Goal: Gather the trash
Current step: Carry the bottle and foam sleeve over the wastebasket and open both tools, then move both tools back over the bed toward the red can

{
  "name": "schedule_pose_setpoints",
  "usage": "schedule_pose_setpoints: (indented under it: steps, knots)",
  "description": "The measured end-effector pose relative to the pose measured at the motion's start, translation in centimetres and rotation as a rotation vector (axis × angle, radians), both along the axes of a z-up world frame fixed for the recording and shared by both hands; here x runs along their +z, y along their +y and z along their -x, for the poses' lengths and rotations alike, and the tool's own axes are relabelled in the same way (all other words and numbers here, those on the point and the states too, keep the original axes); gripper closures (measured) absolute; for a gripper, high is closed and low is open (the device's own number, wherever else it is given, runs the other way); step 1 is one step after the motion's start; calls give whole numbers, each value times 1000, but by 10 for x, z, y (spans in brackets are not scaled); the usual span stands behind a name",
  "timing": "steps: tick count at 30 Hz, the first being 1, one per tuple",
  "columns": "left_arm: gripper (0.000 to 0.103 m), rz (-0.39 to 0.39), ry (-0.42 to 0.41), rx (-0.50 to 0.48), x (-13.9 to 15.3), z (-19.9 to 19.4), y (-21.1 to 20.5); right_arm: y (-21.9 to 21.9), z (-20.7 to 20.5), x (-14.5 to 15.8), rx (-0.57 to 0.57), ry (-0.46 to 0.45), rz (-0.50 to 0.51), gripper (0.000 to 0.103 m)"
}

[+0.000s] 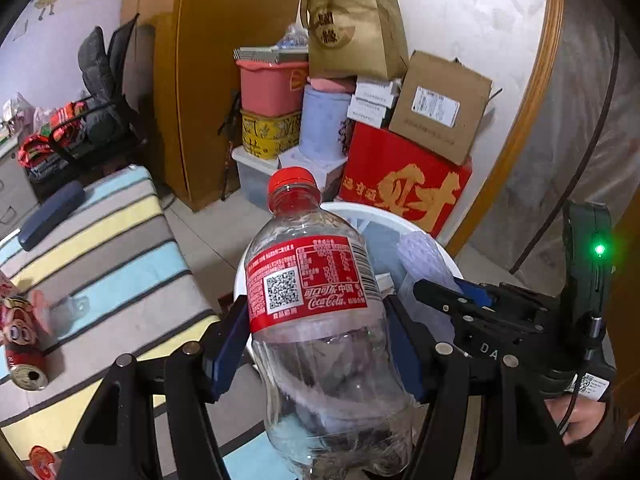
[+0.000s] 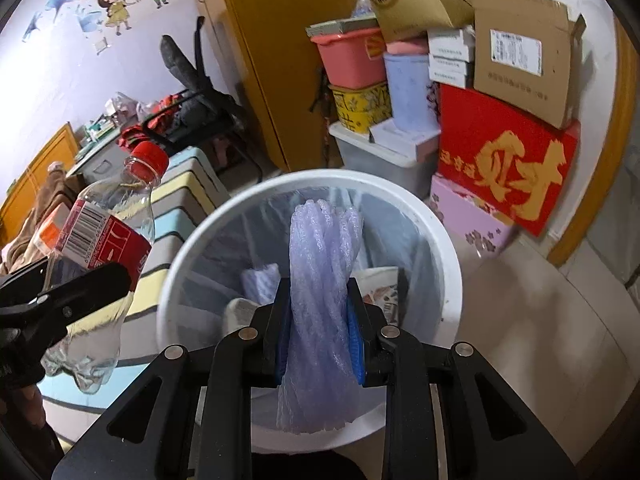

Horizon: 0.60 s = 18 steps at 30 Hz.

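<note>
My left gripper [image 1: 320, 340] is shut on an empty clear cola bottle [image 1: 316, 320] with a red cap and red label, held upright near the rim of a white lined trash bin [image 1: 360, 210]. The same bottle [image 2: 100, 248] shows at the left of the right wrist view, beside the bin [image 2: 448, 248]. My right gripper [image 2: 318, 328] is shut on a crumpled wad of pale purple bubble wrap [image 2: 320, 264], held over the bin's opening. Bits of paper and plastic lie inside the bin. The bubble wrap [image 1: 424, 256] and right gripper [image 1: 452, 296] also appear right of the bottle.
A striped cushioned bench [image 1: 104, 264] stands left of the bin, with a red drink can [image 1: 22, 344] and a dark case [image 1: 52, 212] on it. Stacked boxes and tubs, among them a red box [image 2: 508, 160], crowd the wall behind the bin. A yellow-brown cabinet [image 2: 280, 40] stands behind.
</note>
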State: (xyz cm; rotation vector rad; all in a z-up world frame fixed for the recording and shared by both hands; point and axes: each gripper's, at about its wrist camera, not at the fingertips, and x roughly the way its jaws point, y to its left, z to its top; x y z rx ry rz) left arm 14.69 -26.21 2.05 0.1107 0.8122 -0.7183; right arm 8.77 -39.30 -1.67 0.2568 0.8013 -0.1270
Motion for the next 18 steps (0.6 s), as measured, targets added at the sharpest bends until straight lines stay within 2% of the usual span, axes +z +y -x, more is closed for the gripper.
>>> schedule_pose_setpoints:
  steps: [12,14,17,18]
  knots:
    - [35,-29,18,-17,-13,-13,-28,-12,-9,-8,-10,38,9,76]
    - [28,-29,16,-12,-15,-14,-27,-12,-10,-9,-4,41,10,74]
    - [28,-5,29,-7,-14,-16,-23,-12,-11,-10,-10,46,20,59]
    - [28,0,30,-7,-14,-16,-22,-12,-11,-10,-10,44,12,49]
